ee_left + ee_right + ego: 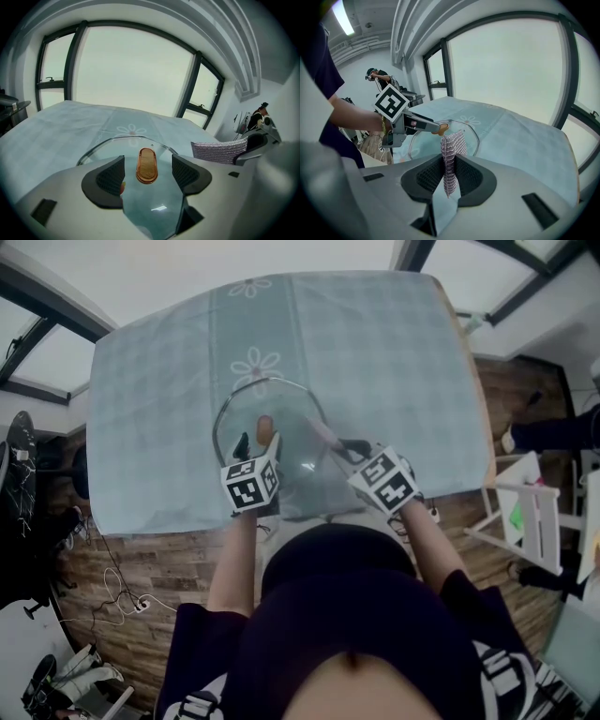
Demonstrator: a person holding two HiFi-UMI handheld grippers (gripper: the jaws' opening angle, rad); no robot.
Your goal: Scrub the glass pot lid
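Observation:
A round glass pot lid (pixel 281 460) with a metal rim lies on the pale checked tablecloth (pixel 375 352). Its brown oval knob (pixel 265 427) stands up in the middle. My left gripper (pixel 259 440) is open, with the knob (pixel 146 165) between its pads and a gap on each side. My right gripper (pixel 345 448) is shut on a silvery mesh scrub pad (pixel 451 150). The pad (pixel 322 434) hangs over the lid's right half, just right of the knob. In the right gripper view the left gripper (pixel 417 124) reaches in from the left over the lid (pixel 464 140).
The table's near edge (pixel 281 518) runs just under both grippers, with wooden floor below it. A white rack (pixel 530 512) stands right of the table. Cables (pixel 122 592) lie on the floor at the left. A flower print (pixel 256 365) marks the cloth behind the lid.

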